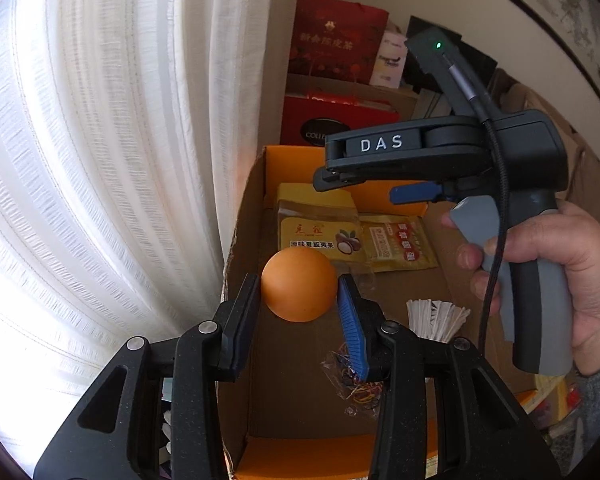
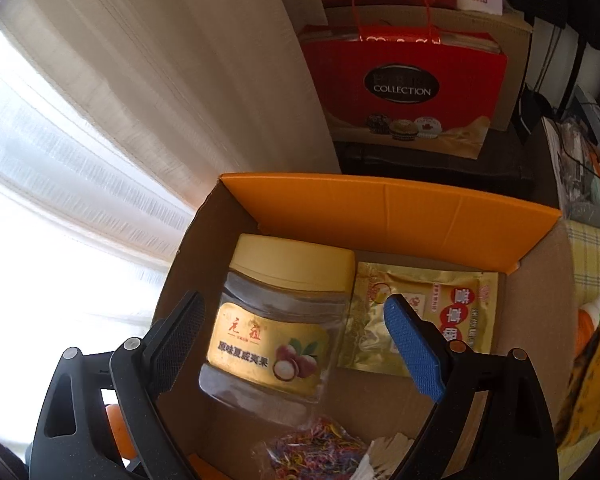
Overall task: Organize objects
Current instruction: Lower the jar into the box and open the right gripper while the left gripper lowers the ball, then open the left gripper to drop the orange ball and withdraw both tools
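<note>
My left gripper [image 1: 298, 294] is shut on an orange ball [image 1: 299, 285] and holds it above the left side of an open cardboard box [image 1: 246, 208] with orange flaps. Inside the box lie a yellow-lidded nut jar [image 2: 276, 328], a gold snack packet [image 2: 432, 316], a bag of coloured rubber bands [image 2: 308, 452] and a bundle of white sticks [image 1: 436, 318]. My right gripper [image 2: 296, 344] is open and empty, above the box over the jar. It also shows in the left wrist view [image 1: 354, 186], held in a hand at the right.
A white curtain [image 1: 100, 180] hangs just left of the box. Red gift bags [image 2: 404, 92] and cartons are stacked behind it. A yellow checked cloth [image 2: 596, 256] and a yellow-green toy [image 2: 588, 380] lie to the right of the box.
</note>
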A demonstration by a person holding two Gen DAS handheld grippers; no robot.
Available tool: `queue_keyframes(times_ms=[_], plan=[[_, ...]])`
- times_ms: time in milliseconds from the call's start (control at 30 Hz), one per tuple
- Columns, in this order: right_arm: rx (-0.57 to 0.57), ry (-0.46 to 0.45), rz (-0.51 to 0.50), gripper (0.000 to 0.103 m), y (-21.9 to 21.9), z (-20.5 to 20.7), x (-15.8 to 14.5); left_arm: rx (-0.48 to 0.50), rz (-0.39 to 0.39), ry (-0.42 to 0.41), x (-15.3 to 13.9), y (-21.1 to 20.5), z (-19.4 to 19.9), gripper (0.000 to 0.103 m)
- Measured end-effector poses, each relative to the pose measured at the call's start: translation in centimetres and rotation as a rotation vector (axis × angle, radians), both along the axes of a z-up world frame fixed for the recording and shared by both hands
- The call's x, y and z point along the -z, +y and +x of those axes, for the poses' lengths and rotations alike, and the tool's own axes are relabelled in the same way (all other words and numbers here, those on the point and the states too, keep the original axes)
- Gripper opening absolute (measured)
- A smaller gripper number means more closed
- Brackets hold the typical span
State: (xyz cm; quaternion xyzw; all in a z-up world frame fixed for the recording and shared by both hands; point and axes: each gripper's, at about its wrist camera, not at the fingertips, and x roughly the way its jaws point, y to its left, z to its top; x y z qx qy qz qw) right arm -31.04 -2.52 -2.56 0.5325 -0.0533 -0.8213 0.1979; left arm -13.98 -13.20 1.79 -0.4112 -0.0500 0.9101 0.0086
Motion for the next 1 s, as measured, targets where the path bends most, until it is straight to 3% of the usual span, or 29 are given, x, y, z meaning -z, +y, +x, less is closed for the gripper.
queue_keyframes(times_ms=[167,367,433,500,700,800,1000], plan=[[-0.033,0.074,0.032,0.093,1.8,2.1,-2.1,0.050,-0.039,-0.064,1.3,2.0,-0.4,0.037],[-0.068,0.135,0.047,0.093,3.3,5.0,-3.7,0.003,-0.069,-0.107,2.5,2.3,-0.8,0.037],[-0.070,0.152,0.048,0.093,4.0,5.8,-4.0,-0.006,-0.045,-0.112,2.5,2.0,-0.6,0.044],[-0.066,0.169,0.046,0.093,4.9,6.6,-4.4,-0.024,-0.031,-0.100,2.1,1.7,-0.4,0.058],[-0.029,0.193,0.031,0.093,8.4,8.6,-5.4,-0.050,0.036,-0.077,0.5,1.4,0.0,0.069],[-0.011,0.206,0.047,0.094,10.2,9.5,-5.7,-0.054,0.066,-0.061,-0.1,1.7,0.1,0.085],[0.029,0.202,0.051,0.100,13.4,10.4,-5.6,-0.030,0.092,-0.063,-0.5,3.3,-0.2,0.088]])
